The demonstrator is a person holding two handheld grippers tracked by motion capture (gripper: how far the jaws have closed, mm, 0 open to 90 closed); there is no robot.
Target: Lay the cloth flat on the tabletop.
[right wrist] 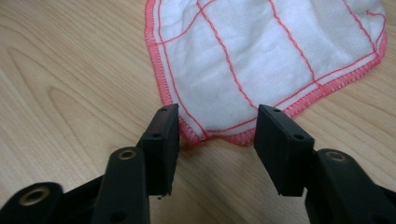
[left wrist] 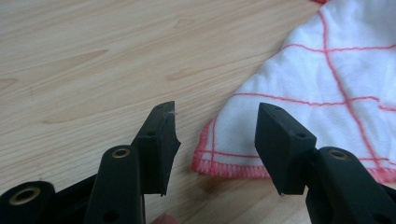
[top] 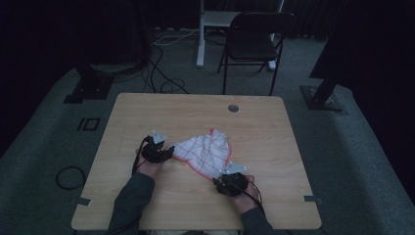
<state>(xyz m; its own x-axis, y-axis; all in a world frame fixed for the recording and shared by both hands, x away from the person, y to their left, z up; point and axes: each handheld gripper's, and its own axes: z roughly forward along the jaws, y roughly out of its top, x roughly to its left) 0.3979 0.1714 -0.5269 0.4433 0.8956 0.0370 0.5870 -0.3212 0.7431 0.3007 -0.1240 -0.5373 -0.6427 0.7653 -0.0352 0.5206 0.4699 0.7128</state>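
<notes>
A white cloth with red grid lines and red stitched edges lies crumpled on the wooden table. My left gripper sits at the cloth's left corner; in the left gripper view its jaws stand open around that corner of the cloth, not touching it. My right gripper is at the cloth's near corner. The right gripper view shows the cloth's corner between the open black jaws, with the pads clear of it.
A round grommet is set near the table's far edge. Beyond the table a black folding chair and a white stand rest on the grey carpet, with cables trailing at the left.
</notes>
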